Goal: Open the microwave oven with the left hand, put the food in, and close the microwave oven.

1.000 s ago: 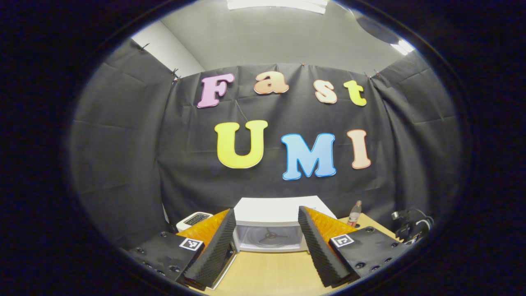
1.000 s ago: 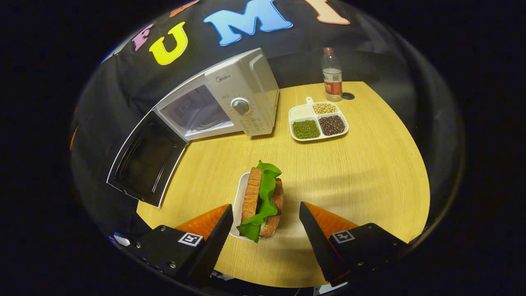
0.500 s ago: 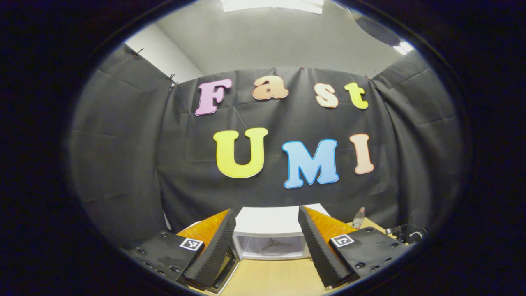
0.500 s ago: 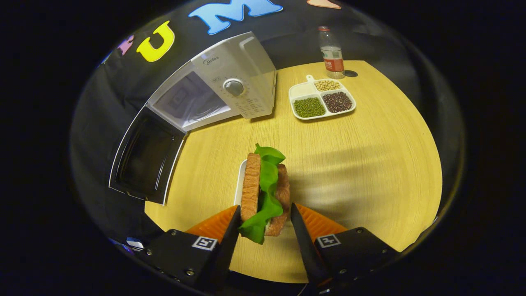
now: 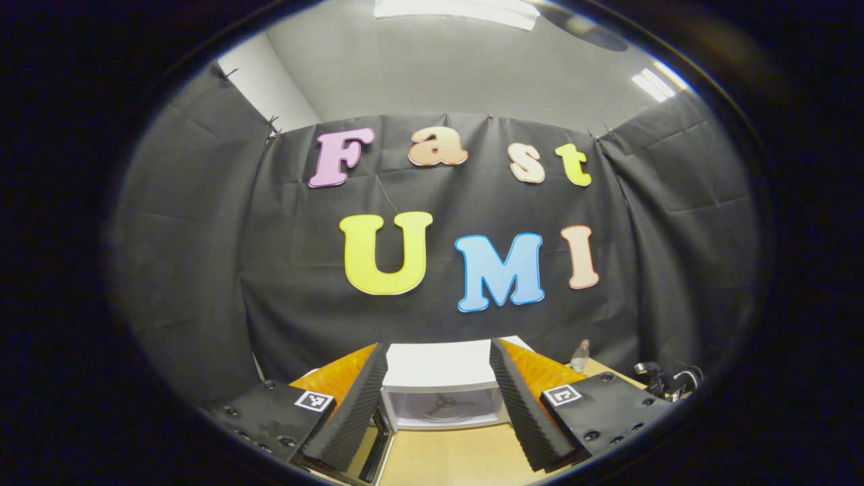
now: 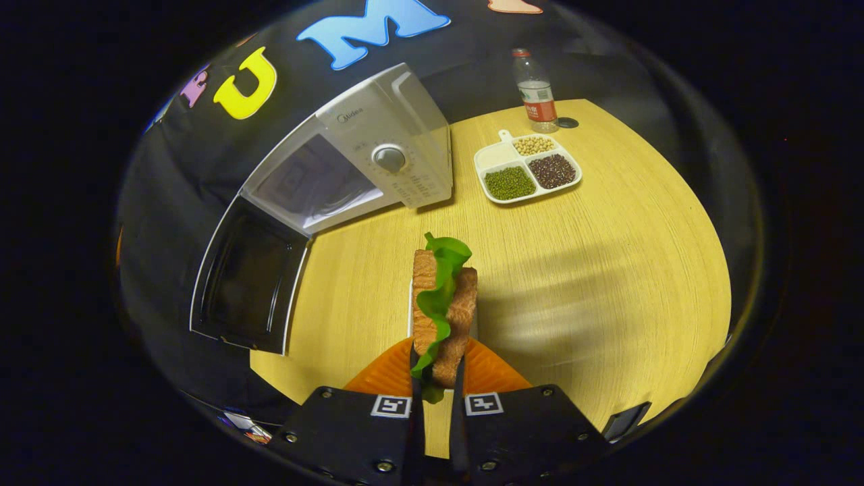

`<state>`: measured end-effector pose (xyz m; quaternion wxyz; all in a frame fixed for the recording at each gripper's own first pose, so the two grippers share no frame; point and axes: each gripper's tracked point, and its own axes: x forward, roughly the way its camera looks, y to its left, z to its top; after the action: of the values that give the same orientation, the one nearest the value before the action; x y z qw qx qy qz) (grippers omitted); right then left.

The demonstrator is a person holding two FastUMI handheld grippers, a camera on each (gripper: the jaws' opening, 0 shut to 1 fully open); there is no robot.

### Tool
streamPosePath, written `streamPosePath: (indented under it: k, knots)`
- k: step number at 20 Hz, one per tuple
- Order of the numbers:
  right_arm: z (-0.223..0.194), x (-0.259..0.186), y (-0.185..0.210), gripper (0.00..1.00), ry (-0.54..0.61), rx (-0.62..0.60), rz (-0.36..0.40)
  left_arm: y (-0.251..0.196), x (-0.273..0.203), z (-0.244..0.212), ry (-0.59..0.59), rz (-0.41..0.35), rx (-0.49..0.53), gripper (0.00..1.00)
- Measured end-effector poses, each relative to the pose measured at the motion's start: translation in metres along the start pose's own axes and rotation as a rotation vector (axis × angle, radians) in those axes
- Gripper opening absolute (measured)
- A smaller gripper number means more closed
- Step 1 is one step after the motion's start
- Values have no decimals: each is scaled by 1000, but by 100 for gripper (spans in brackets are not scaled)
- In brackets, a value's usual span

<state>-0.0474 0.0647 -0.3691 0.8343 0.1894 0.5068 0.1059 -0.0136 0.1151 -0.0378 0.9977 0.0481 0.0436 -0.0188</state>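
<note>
The white microwave stands at the back left of the round wooden table, its door swung wide open to the left. A sandwich of two bread slices with green lettuce stands on edge on a small white plate. My right gripper is shut on the sandwich's near end, both fingers pressing the bread. In the left gripper view the microwave's open cavity shows straight ahead. My left gripper is open and holds nothing.
A white divided tray of beans sits to the right of the microwave, with a plastic bottle behind it. The bottle also stands right of the microwave in the left gripper view. Bare tabletop lies between sandwich and microwave.
My right gripper moved forward around the sandwich and shut on it, squeezing the slices together. The left gripper stayed open and shifted only slightly.
</note>
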Motion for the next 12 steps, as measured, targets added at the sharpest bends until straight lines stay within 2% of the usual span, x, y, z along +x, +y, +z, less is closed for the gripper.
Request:
streamPosePath:
  k: [2, 3, 5, 6, 7, 8, 10, 12]
  knots:
    - [16, -12, 28, 15, -87, 52, 97, 7, -4, -1, -5, -9, -7, 97]
    - [20, -15, 41, 14, -112, 79, 141, 10, -5, -3, -3, -15, -13, 100]
    - [26, -18, 64, 14, -150, 144, 221, 16, -7, -6, 5, -33, -33, 91]
    - [29, -18, 78, 14, -166, 186, 264, 17, -9, -6, 2, -45, -41, 91]
    - [33, -16, 91, 14, -179, 229, 302, 21, -10, -4, -4, -48, -41, 100]
    - [36, -13, 103, 15, -193, 271, 340, 29, -11, -4, -5, -47, -37, 100]
    - [45, -1, 123, 14, -229, 328, 388, 35, -14, -4, -4, -54, -33, 100]
    - [55, 13, 139, 15, -272, 364, 412, 46, -18, -3, -8, -55, -24, 94]
